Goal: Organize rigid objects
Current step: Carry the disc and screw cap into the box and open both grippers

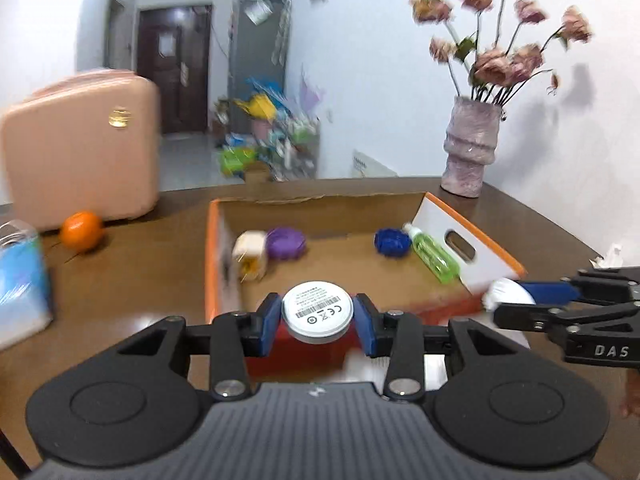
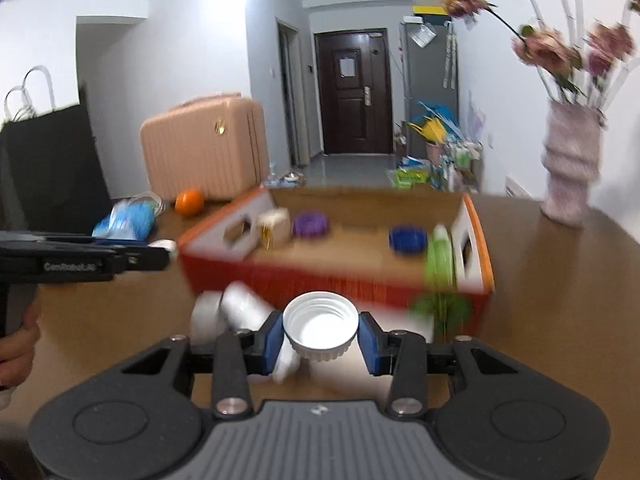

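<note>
Brown surface (image 1: 140,280) carried a cardboard box (image 1: 472,256) holding a purple disc (image 1: 286,243), blue disc (image 1: 393,241), green bottle (image 1: 436,258) and cream cube (image 1: 251,254); left gripper (image 1: 318,320) clamped a white puck (image 1: 318,312), right gripper (image 2: 320,334) a white cap (image 2: 320,326).

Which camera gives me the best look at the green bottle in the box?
Left wrist view: the green bottle lies fairly sharp against the cardboard box's right wall, white cap visible. The right wrist view shows only a blurred green smear there.

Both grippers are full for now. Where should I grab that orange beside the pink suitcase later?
Grip the orange across its round middle, coming from above or from the open table side; the pink suitcase stands close behind it, which probably blocks that side.
</note>
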The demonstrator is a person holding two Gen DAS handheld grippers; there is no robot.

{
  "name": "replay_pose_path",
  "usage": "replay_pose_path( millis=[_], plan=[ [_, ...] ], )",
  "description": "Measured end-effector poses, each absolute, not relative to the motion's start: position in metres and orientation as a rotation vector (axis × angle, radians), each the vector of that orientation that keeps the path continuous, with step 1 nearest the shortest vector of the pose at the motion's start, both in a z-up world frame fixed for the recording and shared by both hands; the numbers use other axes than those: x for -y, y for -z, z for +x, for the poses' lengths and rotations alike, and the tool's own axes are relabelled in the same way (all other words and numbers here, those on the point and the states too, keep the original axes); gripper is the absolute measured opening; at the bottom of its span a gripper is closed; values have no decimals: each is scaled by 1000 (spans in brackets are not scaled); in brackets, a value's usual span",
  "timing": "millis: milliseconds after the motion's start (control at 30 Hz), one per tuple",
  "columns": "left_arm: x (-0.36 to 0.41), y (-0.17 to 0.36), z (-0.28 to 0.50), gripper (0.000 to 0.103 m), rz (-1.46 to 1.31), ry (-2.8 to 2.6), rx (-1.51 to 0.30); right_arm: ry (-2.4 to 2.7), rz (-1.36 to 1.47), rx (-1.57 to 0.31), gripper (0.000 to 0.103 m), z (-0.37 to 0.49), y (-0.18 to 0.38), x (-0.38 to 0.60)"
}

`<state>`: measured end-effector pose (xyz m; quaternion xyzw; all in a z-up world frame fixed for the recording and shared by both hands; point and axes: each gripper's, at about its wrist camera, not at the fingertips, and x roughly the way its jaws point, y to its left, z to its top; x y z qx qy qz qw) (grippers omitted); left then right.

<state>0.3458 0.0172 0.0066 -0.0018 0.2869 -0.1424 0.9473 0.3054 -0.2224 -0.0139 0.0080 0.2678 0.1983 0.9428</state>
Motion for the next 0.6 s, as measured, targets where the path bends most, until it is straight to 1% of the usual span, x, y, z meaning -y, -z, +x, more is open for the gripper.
replay_pose_path(
  millis=[133, 267, 333, 400, 533, 600],
  plan=[
    [6, -2, 459, 40, -9, 323, -756, -434, 36, -667, 39, 419, 9, 210],
    [20, 21, 532, 40, 1, 268, -852, -386, 69, -793, 39, 517, 27, 198],
    [18, 30, 556, 40, -22, 252, -895, -369, 84, -828, 39, 542, 38, 198],
    [17, 31, 568, 40, -25, 248, -887, -370, 86, -834, 39, 557, 43, 198],
    [23, 34, 590, 40, -51, 255, -887, -364, 77, -830, 40, 569, 47, 202],
    [27, 36, 599, 41, -83, 275, -906, -402, 84, -863, 40, 571, 53, 202]
  ],
)
